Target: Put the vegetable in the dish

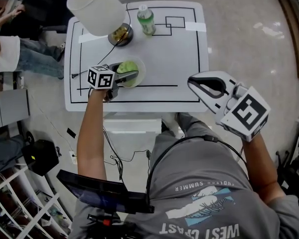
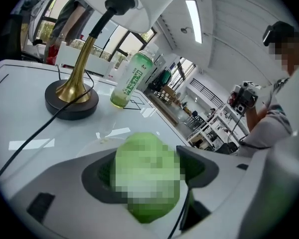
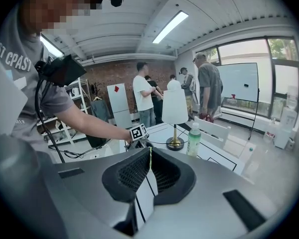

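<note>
Two hand-held grippers: one in each of the person's hands, left over the surface, right off its near right corner.
Left hand-held gripper (image 2: 148,166): clenched on the vegetable, a jaw on either side of it.
Vegetable (image 1: 126,66): round and light green, in the left jaws directly over the dish; whether it touches the dish cannot be told.
Dish (image 1: 139,78): pale and round, near the front left of the surface, just behind a black line.
Right hand-held gripper (image 3: 149,156): jaws closed together with nothing between them, well apart from the dish.
Surface (image 1: 179,59): white rectangular tabletop marked with a black border and smaller black boxes toward the back.
Lamp (image 1: 95,6): white shade, brass stem and dark round foot, at the back left; its black cable trails across the surface toward the left edge.
Bottle (image 1: 146,20): green drink, white cap, upright just right of the lamp foot.
Floor (image 1: 239,29): pale and glossy around the surface.
Room: bright and open, with strip lights (image 3: 169,26) on a white ceiling, a brick wall (image 3: 109,73), a whiteboard (image 3: 237,81) by large windows, and metal racks.
People (image 3: 142,91): several stand beyond the surface; another sits at its left side.
</note>
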Action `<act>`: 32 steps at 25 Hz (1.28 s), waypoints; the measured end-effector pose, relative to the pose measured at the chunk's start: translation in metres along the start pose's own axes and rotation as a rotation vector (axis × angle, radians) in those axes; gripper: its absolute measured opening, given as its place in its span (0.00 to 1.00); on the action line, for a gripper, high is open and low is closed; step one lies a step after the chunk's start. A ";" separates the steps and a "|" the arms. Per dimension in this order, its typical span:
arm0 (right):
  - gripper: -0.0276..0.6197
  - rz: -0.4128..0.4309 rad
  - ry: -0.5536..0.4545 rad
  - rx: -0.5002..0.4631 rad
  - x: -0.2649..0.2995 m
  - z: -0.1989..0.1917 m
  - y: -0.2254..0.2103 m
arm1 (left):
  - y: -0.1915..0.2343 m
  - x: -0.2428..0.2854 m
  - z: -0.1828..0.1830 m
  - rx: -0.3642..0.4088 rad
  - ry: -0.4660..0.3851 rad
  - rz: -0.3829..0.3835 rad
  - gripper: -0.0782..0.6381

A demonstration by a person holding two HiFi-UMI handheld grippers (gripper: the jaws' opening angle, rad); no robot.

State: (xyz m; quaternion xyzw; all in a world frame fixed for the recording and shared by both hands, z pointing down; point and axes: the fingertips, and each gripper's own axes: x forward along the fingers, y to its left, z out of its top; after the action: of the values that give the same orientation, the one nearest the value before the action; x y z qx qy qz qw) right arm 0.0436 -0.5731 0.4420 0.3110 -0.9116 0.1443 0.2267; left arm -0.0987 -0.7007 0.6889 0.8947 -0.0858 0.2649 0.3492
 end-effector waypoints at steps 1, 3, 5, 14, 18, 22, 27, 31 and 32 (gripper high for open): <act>0.05 0.002 0.003 0.000 0.000 -0.001 0.001 | 0.001 -0.002 0.001 0.003 -0.010 0.007 0.53; 0.05 0.006 0.003 0.002 0.000 -0.002 0.002 | 0.004 -0.005 0.004 0.012 -0.031 0.029 0.53; 0.05 0.007 0.002 -0.001 0.000 -0.002 0.003 | 0.006 -0.007 0.009 0.026 -0.046 0.053 0.53; 0.05 0.017 0.015 -0.004 0.005 -0.006 0.005 | 0.027 -0.016 0.007 0.034 -0.098 0.161 0.60; 0.05 0.016 0.012 0.003 0.006 -0.005 0.004 | 0.039 -0.022 0.006 -0.003 -0.141 0.207 0.64; 0.05 0.013 0.013 0.002 0.004 -0.005 0.003 | 0.047 -0.028 0.004 0.014 -0.158 0.274 0.66; 0.05 0.013 0.016 0.008 0.005 -0.006 0.002 | 0.043 -0.019 -0.006 0.019 -0.157 0.280 0.70; 0.05 0.010 0.015 0.009 0.006 -0.006 0.002 | 0.040 -0.015 -0.006 0.042 -0.188 0.330 0.70; 0.05 0.009 0.016 0.009 0.006 -0.006 0.002 | 0.040 -0.015 -0.005 0.043 -0.204 0.347 0.70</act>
State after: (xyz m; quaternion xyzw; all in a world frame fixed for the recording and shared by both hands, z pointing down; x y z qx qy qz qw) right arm 0.0401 -0.5719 0.4501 0.3066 -0.9106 0.1519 0.2319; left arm -0.1275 -0.7272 0.7072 0.8960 -0.2681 0.2308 0.2684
